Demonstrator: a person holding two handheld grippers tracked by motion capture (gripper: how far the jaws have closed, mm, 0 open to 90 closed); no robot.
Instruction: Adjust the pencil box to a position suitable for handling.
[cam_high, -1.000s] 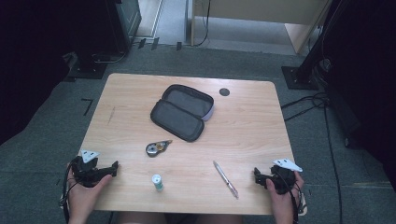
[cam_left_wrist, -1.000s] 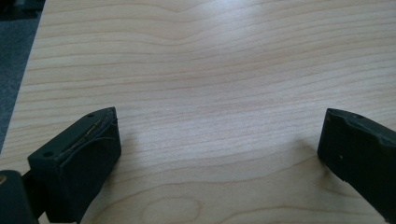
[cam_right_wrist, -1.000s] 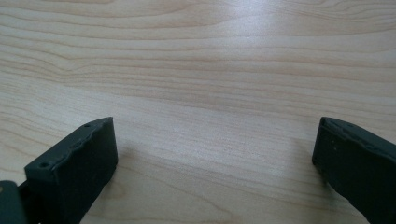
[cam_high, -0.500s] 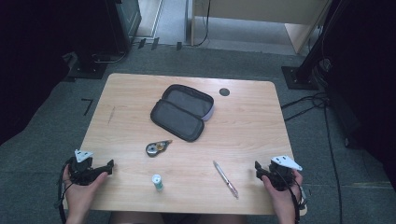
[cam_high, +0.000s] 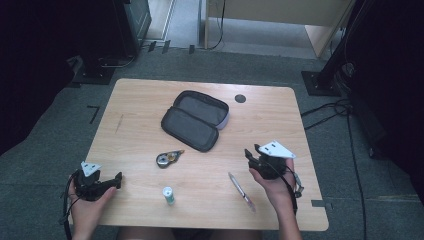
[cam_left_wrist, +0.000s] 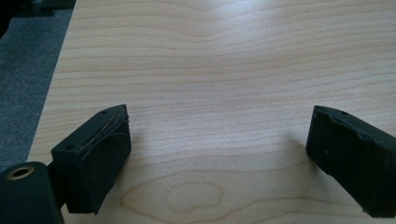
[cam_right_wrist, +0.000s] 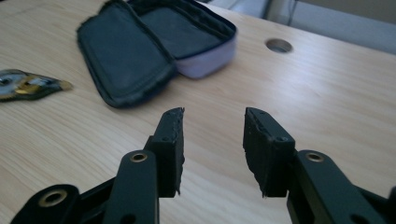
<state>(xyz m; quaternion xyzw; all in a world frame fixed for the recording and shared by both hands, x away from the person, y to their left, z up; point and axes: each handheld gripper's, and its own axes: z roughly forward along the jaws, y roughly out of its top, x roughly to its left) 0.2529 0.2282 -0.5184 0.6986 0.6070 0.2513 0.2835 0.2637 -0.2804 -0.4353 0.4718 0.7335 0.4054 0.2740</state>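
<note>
— Start at the left: what's that hand doing?

— The left gripper (cam_high: 118, 179) sits low at the near left edge of the table (cam_high: 140, 90), jaws spread wide with nothing but bare wood between them. The glue stick (cam_high: 169, 195) stands upright just to its right, and the correction tape (cam_high: 166, 159) lies a little farther in.

— And the open pencil case (cam_high: 195, 120)?

— Mid-table, lid folded flat toward us, its long axis slanting from near-left to far-right. It looks empty.

— Which hand is closer to it?

— The right gripper (cam_high: 248, 153), I'd say. It's raised above the table and pointing up and left, straight at the case; in its own view the case (cam_right_wrist: 140, 46) lies ahead and left of the jaws. Those jaws have just been closing, now roughly a third apart, with nothing between them.

— The pen (cam_high: 241, 191)?

— Beside that wrist, on its left, lying lengthwise toward us. The gripper's tips are already beyond it.
</note>
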